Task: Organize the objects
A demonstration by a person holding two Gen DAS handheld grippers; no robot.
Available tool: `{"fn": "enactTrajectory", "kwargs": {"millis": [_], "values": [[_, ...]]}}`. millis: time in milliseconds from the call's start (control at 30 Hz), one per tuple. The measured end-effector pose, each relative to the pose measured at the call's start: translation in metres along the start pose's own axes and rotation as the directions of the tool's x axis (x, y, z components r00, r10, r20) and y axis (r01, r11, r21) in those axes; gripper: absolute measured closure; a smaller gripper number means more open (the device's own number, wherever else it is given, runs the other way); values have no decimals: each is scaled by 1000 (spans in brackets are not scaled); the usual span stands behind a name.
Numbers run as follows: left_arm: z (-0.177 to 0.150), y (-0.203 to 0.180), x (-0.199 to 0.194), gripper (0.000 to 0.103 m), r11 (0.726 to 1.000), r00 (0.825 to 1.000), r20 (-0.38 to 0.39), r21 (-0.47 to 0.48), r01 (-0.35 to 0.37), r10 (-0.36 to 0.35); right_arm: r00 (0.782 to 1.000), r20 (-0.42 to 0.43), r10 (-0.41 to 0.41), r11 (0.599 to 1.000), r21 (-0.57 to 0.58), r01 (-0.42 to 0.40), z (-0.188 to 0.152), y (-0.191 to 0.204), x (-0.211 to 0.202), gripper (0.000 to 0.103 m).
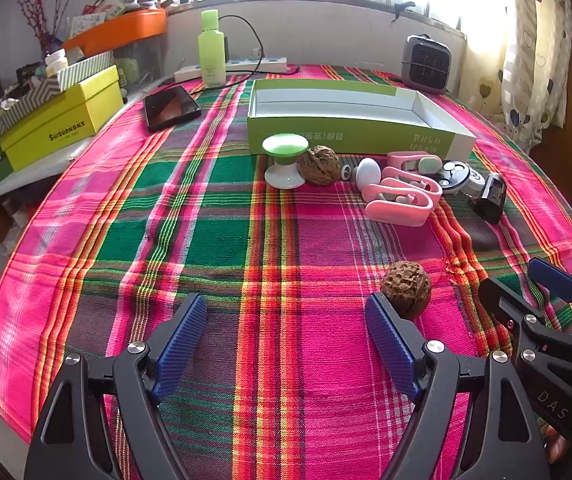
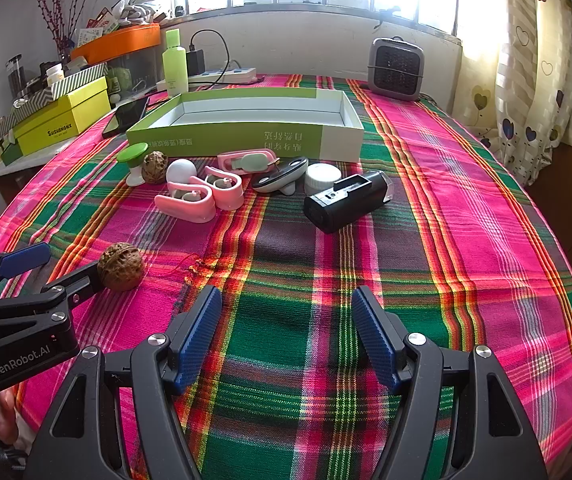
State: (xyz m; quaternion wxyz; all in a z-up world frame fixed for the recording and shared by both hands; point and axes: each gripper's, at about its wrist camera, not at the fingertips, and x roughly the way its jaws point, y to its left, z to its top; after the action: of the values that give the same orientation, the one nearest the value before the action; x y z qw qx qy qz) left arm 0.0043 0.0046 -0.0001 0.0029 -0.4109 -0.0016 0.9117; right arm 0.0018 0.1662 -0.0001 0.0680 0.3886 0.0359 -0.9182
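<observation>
A brown walnut [image 1: 406,290] lies on the plaid cloth just past the tip of the right finger of my left gripper [image 1: 286,340]. It is outside the open, empty jaws. The right wrist view shows that finger's tip at the walnut [image 2: 120,266], touching or nearly so. My right gripper [image 2: 288,320] is open over bare cloth, with nothing between its pads. An open green-and-white box [image 1: 350,136] stands farther back. In front of it lie a second walnut [image 1: 320,165], a green-topped white knob [image 1: 285,160], pink clips [image 1: 400,200], a white egg shape [image 1: 368,172] and a black device [image 2: 346,200].
A black phone [image 1: 172,108], a green bottle [image 1: 211,52] and a power strip sit at the back left. A small grey heater [image 1: 426,64] stands at the back right. A yellow box [image 1: 62,128] and clutter fill a side shelf on the left. A curtain hangs on the right.
</observation>
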Motion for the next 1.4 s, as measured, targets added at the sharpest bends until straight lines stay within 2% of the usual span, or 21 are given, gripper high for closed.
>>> {"fn": "enactTrajectory", "kwargs": {"millis": [733,933,1067,1300,1400], "values": [[0,5,-2,22,1000,1000,-10,16,26,-25,999,-19,28,1000,-13,-29,4,-3,-1,35],[-1,6,-8,23,993,993,-8,5,115,-115,997,-26,71,994,88,-69,10,-29,-2,35],[-2,3,-11,23,987,987,-2,2,160,-160,998,1,64,994,89,-63,18,-36,-4,35],[0,-10,-14,23,978,979,8,54,202,-202,996,29,79,988,129,-82,35,-47,-2,35],[3,-15,-9,30,978,981,-19,67,195,-194,995,27,94,984,151,-97,41,-49,3,35]]}}
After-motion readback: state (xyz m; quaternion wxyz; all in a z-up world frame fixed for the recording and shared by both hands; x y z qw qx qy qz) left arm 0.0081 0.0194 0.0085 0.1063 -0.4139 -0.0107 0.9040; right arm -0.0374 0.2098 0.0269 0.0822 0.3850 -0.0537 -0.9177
